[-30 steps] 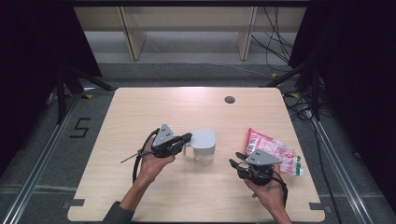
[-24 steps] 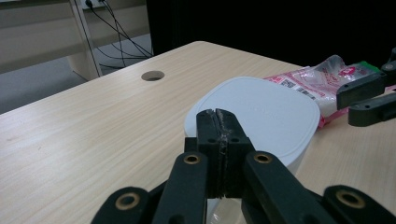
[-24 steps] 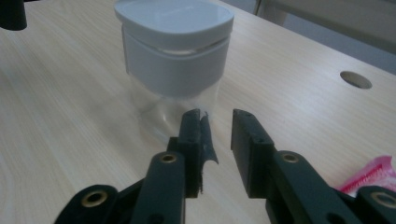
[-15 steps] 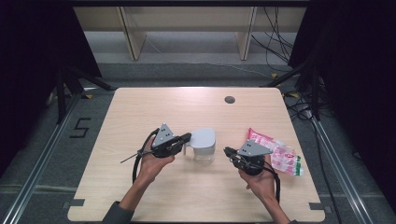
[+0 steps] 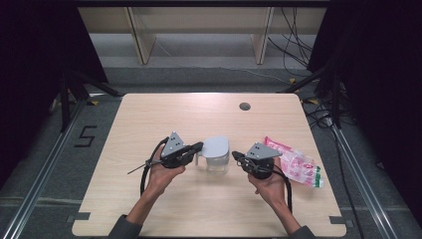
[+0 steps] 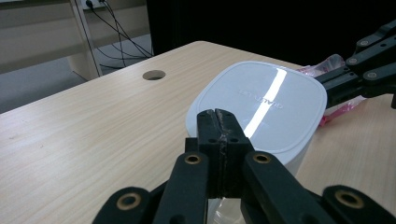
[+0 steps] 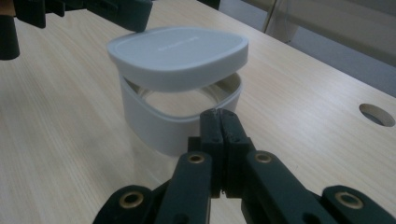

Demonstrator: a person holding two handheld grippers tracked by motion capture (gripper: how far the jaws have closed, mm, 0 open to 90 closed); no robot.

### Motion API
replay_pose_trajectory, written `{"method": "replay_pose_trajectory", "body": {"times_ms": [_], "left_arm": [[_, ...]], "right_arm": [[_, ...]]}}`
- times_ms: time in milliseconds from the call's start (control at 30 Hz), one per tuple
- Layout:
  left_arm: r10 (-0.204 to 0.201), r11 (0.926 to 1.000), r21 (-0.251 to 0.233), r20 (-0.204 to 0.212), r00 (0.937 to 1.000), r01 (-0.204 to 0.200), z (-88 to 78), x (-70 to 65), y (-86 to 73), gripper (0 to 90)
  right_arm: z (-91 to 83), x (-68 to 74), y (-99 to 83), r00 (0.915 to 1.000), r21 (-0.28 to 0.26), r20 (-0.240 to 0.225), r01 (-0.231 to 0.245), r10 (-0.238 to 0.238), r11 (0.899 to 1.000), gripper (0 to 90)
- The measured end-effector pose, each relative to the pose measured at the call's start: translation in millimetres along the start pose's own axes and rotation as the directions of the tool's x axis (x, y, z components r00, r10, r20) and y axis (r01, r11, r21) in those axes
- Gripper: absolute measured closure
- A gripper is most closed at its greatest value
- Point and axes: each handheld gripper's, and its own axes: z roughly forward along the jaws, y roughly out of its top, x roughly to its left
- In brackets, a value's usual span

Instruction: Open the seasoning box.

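Note:
A white container (image 5: 217, 162) with a pale grey lid (image 5: 215, 146) stands mid-table. In the right gripper view the lid (image 7: 177, 53) sits raised above the body (image 7: 159, 123) with a gap under it. My left gripper (image 5: 199, 146) is shut, its tips (image 6: 219, 113) against the lid's (image 6: 261, 102) left rim; I cannot tell whether it pinches anything. My right gripper (image 5: 235, 155) has just been closing and is shut with nothing between its jaws (image 7: 219, 113), a little short of the container's right side.
A pink and white packet (image 5: 297, 167) lies on the wooden table (image 5: 174, 114) behind my right hand, also seen past the lid as the packet (image 6: 327, 63). A cable hole (image 5: 244, 106) sits near the far edge. Shelving legs and cables stand beyond the table.
My right gripper has moved left from beside the pink packet toward the container, and its jaws have closed. The left gripper and the container have stayed put.

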Motion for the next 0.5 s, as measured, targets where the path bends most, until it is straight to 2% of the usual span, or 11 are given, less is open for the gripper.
{"method": "replay_pose_trajectory", "body": {"times_ms": [33, 233, 267, 300, 333, 367, 500], "left_arm": [[0.002, 1.0000, 0.001, 0.003, 1.0000, -0.002, 0.1, 0.2, 0.2, 89.0], [-0.003, 1.0000, -0.001, 0.003, 1.0000, 0.003, 0.1, 0.3, -0.1, 89.0], [-0.003, 1.0000, -0.002, 0.003, 1.0000, 0.003, 0.2, 0.5, -0.1, 89.0], [-0.001, 1.0000, -0.004, 0.004, 1.0000, 0.001, 0.3, 0.9, -0.2, 89.0], [-0.003, 1.0000, -0.004, 0.004, 1.0000, 0.003, 0.3, 1.2, -0.4, 89.0], [-0.001, 1.0000, -0.002, 0.003, 1.0000, 0.001, 0.0, 1.4, -0.5, 89.0], [-0.001, 1.0000, -0.002, 0.004, 1.0000, 0.001, 0.0, 2.0, -0.8, 89.0]], "right_arm": [[1.2, -1.2, 0.8, 0.9999, -0.021, 0.006, 0.011, -0.011, 1.000, 90.0], [2.5, -0.3, 7.5, 0.9998, -0.004, -0.018, 0.005, -0.005, 1.000, 90.0], [3.3, -0.7, 8.6, 0.9998, -0.013, -0.004, 0.018, -0.018, 1.000, 90.0], [2.0, 0.0, 10.1, 0.9999, -0.002, -0.007, 0.014, -0.014, 1.000, 90.0], [2.2, -0.2, 11.0, 0.9998, -0.018, -0.005, 0.018, -0.018, 1.000, 90.0], [1.6, -0.2, 11.9, 0.9999, -0.006, -0.015, 0.008, -0.008, 1.000, 90.0], [3.3, 0.6, 12.7, 0.9995, 0.010, -0.017, 0.026, -0.026, 1.000, 90.0]]}}
